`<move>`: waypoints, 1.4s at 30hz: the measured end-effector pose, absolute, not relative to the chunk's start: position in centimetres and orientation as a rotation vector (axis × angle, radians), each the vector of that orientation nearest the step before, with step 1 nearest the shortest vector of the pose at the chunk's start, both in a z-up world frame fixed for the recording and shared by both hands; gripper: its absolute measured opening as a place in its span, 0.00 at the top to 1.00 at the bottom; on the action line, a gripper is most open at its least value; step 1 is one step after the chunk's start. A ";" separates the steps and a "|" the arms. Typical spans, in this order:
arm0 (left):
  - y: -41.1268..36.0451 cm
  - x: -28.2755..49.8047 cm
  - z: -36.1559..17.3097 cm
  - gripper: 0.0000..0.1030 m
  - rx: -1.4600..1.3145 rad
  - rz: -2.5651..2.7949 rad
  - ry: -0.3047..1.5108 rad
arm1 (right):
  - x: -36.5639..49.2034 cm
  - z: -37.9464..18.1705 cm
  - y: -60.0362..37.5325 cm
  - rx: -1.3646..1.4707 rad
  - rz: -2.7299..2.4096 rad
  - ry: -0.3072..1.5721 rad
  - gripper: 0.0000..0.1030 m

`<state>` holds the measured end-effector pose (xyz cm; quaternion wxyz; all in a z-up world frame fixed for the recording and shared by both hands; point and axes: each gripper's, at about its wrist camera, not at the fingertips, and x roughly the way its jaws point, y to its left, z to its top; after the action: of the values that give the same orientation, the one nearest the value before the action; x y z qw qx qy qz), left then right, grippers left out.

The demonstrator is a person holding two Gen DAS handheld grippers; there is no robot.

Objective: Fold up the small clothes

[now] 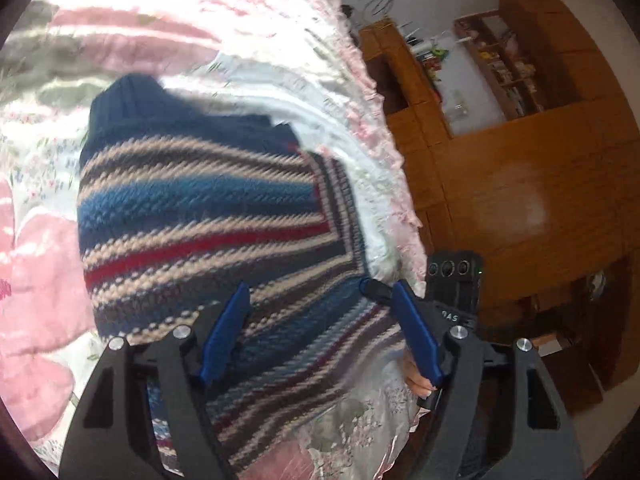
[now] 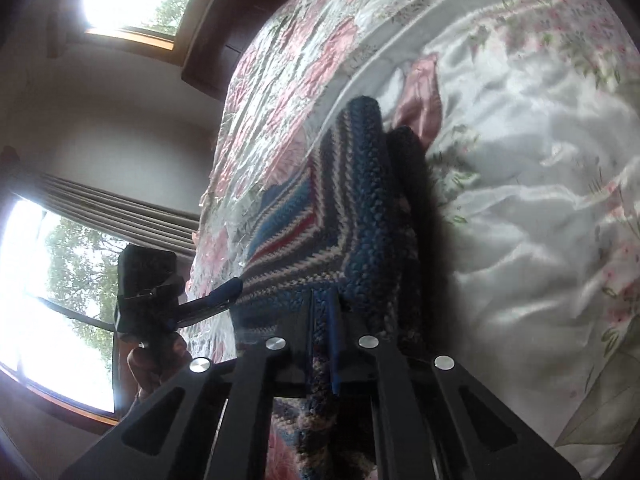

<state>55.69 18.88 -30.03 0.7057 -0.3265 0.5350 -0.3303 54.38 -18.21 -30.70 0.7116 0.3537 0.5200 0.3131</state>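
A striped knit sweater (image 1: 200,216) in blue, red, cream and grey, with a navy ribbed collar, lies partly folded on the floral satin bedspread (image 1: 132,4). My left gripper (image 1: 320,300) is open, its blue fingers (image 1: 224,332) spread over the sweater's near edge. The right gripper (image 1: 374,289) comes in from the right at the sweater's edge. In the right wrist view my right gripper (image 2: 326,312) is shut on a fold of the sweater (image 2: 320,208), lifting it off the bedspread (image 2: 520,160). The left gripper (image 2: 224,294) shows at the left.
The bed's ruffled edge (image 1: 392,168) runs down the middle, with a wooden floor and cabinet with shelves (image 1: 504,64) beyond. Windows (image 2: 48,312) and a curtain (image 2: 120,208) lie past the bed's far side. A hand (image 2: 156,364) holds the left gripper.
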 end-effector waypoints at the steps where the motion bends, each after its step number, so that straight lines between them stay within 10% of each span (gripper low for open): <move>1: 19.3 55.8 -31.2 0.56 -0.719 -0.705 1.212 | 54.2 -31.7 -18.5 0.810 0.691 1.160 1.00; 2: 20.1 56.0 -32.4 0.68 -0.751 -0.675 1.222 | 54.1 -32.5 -18.8 0.833 0.691 1.157 1.00; 3: 20.7 56.1 -33.4 1.00 -0.757 -0.633 1.238 | 54.0 -33.0 -19.1 0.857 0.692 1.153 1.00; 6: 21.8 56.1 -34.1 0.98 -0.811 -0.628 1.250 | 53.6 -32.4 -19.4 0.854 0.682 1.162 1.00; 8: 21.7 55.5 -32.1 0.67 -0.801 -0.657 1.205 | 53.3 -30.5 -19.5 0.830 0.680 1.146 0.97; 9: 21.7 54.9 -30.8 0.30 -0.809 -0.678 1.167 | 52.9 -29.5 -19.6 0.838 0.697 1.123 0.90; 10: 21.6 54.1 -29.5 0.21 -0.813 -0.696 1.125 | 52.5 -28.5 -19.6 0.842 0.716 1.106 0.89; 22: 21.3 48.1 -34.9 0.30 -0.871 -0.723 1.250 | 48.8 -31.4 -21.2 0.844 0.633 1.143 1.00; 25: 22.0 47.6 -34.7 0.30 -0.846 -0.701 1.256 | 47.7 -28.3 -22.1 0.819 0.608 1.067 0.81; 32: 21.6 47.7 -34.5 0.25 -0.825 -0.678 1.270 | 46.6 -25.8 -17.3 0.668 0.732 1.057 0.81; 38: 21.0 47.6 -34.2 0.25 -0.776 -0.683 1.283 | 47.5 -30.2 -21.7 0.739 0.532 1.105 1.00; 42: 21.1 47.4 -33.6 0.20 -0.747 -0.710 1.283 | 45.9 -26.6 -21.7 0.765 0.645 1.009 0.85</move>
<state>47.37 21.08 -33.57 0.6803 -0.3327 0.5715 -0.3161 45.87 -21.68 -26.59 0.7580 0.3513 0.4630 0.2961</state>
